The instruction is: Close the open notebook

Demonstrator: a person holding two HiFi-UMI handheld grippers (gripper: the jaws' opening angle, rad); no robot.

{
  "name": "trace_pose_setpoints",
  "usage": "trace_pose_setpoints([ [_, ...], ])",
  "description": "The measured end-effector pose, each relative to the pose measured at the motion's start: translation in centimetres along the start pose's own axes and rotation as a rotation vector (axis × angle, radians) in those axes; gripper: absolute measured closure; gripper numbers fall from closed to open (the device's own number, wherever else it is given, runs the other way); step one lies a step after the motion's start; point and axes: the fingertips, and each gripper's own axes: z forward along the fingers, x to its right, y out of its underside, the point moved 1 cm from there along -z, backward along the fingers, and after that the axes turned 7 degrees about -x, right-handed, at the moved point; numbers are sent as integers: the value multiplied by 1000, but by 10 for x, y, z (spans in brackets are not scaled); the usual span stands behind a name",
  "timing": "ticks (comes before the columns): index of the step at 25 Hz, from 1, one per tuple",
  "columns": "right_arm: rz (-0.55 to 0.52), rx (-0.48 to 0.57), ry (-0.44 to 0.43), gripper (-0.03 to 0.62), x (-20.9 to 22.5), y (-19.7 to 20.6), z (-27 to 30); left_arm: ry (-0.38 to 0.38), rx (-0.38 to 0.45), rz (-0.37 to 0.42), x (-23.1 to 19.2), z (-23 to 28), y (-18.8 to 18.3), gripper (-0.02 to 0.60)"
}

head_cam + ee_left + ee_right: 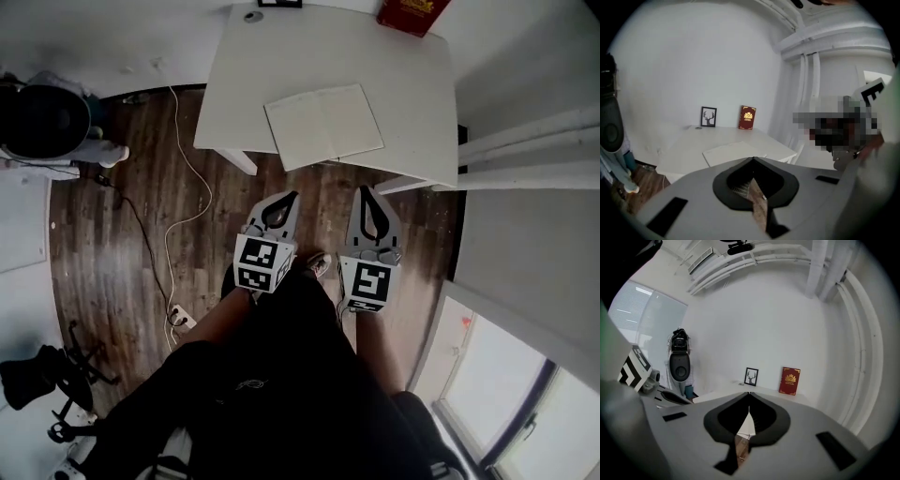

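An open notebook (323, 125) with blank cream pages lies flat near the front edge of the white table (281, 56). Both grippers hang over the wooden floor just short of that edge, apart from the notebook. My left gripper (289, 195) is shut, its tips meeting with nothing between them. To its right my right gripper (366, 190) is shut too, and empty. The left gripper view looks past the left gripper (753, 158) to the notebook (731, 152) on the table. In the right gripper view the right gripper (749, 393) points at the table's back edge.
A red book (412, 14) and a small framed picture (279, 3) stand at the table's back against the wall. White pipes (525, 150) run along the right. A white cable (178, 187) and a power strip (178, 319) lie on the floor at the left.
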Motion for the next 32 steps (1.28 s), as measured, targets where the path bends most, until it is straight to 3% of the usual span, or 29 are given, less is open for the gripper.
trace_pose_setpoints([
  [3, 5, -7, -59, 572, -5, 7, 7, -55, -40, -36, -8, 7, 22, 578],
  [7, 10, -30, -100, 572, -17, 12, 17, -119, -50, -193, -35, 18, 41, 579],
  [13, -3, -82, -119, 572, -20, 25, 28, -208, -112, -339, -63, 48, 68, 578],
  [20, -4, -121, -119, 572, -17, 31, 43, -177, -170, -525, -80, 86, 88, 473],
  [24, -24, -140, -128, 572, -20, 33, 53, -144, -117, -707, -91, 102, 93, 392],
  [26, -28, -152, -129, 572, -21, 36, 56, -134, -103, -775, -94, 110, 97, 379],
  [32, -53, -183, -145, 572, -25, 42, 66, -132, -83, -870, -104, 127, 106, 376],
])
